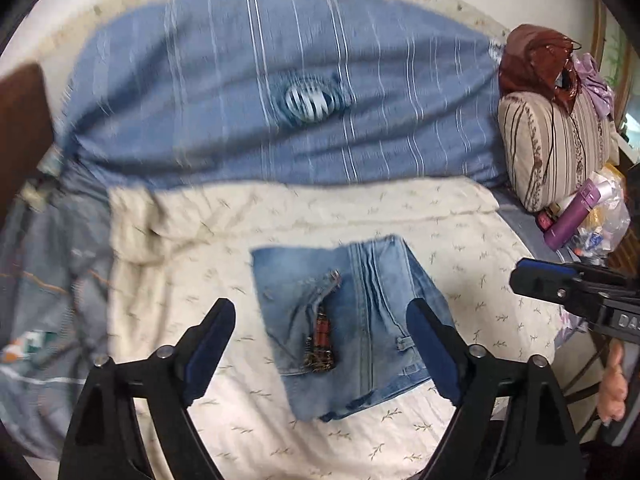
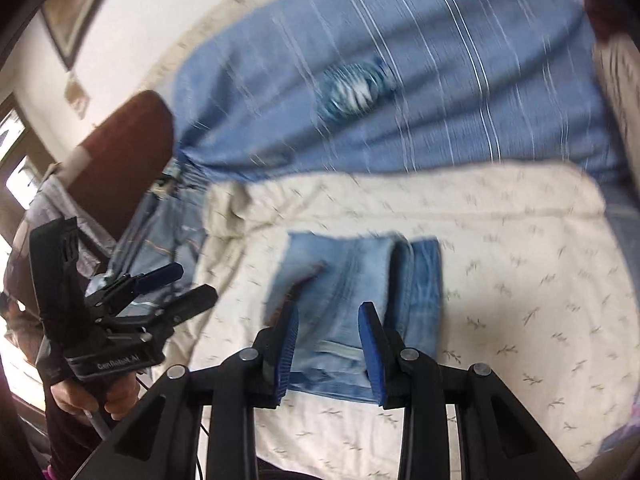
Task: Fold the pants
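The light blue jeans point(image 1: 344, 324) lie folded into a small rectangle on the cream leaf-print sheet point(image 1: 460, 240), with a dark red patch on top. My left gripper point(image 1: 322, 312) is open and empty, held above the jeans. It also shows at the left of the right wrist view point(image 2: 188, 284), off the bed's side. My right gripper point(image 2: 328, 316) is open and empty above the folded jeans point(image 2: 360, 300). Its tip shows at the right edge of the left wrist view point(image 1: 536, 276).
A blue striped blanket point(image 1: 280, 100) covers the far half of the bed. A striped pillow point(image 1: 552, 148) with brown and purple clothes, a purple bottle point(image 1: 576, 212) and a plastic bag sit at the right. A grey duvet point(image 1: 48, 280) lies at the left beside a brown headboard point(image 2: 128, 152).
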Tool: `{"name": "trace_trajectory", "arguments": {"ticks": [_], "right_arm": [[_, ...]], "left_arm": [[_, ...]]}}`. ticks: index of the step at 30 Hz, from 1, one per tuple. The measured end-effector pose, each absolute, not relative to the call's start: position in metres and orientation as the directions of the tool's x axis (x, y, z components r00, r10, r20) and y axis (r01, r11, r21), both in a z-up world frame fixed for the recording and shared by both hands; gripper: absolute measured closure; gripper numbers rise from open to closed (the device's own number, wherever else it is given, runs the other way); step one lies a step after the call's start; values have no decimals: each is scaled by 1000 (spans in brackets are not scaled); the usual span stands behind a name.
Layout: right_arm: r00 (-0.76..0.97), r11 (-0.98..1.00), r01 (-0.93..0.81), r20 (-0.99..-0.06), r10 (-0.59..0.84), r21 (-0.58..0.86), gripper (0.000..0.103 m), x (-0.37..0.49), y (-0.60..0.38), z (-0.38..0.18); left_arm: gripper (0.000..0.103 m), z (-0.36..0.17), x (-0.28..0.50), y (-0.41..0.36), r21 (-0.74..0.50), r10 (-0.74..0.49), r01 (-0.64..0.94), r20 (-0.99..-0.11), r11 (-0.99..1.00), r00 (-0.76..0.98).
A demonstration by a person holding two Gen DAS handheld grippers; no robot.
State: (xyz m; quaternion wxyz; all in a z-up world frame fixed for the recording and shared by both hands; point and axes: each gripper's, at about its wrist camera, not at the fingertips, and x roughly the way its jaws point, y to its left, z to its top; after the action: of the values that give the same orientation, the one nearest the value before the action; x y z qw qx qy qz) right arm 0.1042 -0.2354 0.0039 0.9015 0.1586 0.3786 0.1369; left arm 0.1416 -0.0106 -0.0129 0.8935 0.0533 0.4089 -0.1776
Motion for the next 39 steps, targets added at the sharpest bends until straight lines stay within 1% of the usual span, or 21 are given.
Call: {"name": "trace_trajectory", "arguments": {"ticks": [4,7,11,13,14,16,18,25,29,39], "right_arm": [[736,933,-145,-594,324,329,68,61,-214,45],[770,947,-143,-569,290,289,68,28,-201,65],[801,957,-132,-541,257,260,68,-11,-189,75],[811,963,-123,-535,237,240,66,-28,-182,72],[814,966,-121,-534,227,227,64,-35,-179,69],[818,970,-111,-534,213,217,47,-46,-176,62],[829,973,-89,-525,191,213,47,-57,-173,54],[851,983,-51,-507,135,177,47,-82,-162,41],[856,981,-63,-496,147,181,47,-89,-158,44],[879,983,-66,-457,138,170,46,-98,-154,59]], "left_arm": [[8,22,101,-4,38,-191,304,-704,952,684],[8,37,70,1,88,-133,259,-676,962,725],[8,42,31,3,166,-41,188,-632,968,774],[7,40,13,3,196,3,148,-612,969,791],[7,38,6,4,207,18,134,-601,969,799],[7,35,-7,5,227,48,107,-586,968,809],[7,33,-19,6,246,83,69,-560,967,824],[7,38,-53,15,218,117,-7,-499,976,859],[7,46,-62,21,190,108,-16,-483,982,869],[7,60,-71,24,175,99,-22,-447,984,889]]}}
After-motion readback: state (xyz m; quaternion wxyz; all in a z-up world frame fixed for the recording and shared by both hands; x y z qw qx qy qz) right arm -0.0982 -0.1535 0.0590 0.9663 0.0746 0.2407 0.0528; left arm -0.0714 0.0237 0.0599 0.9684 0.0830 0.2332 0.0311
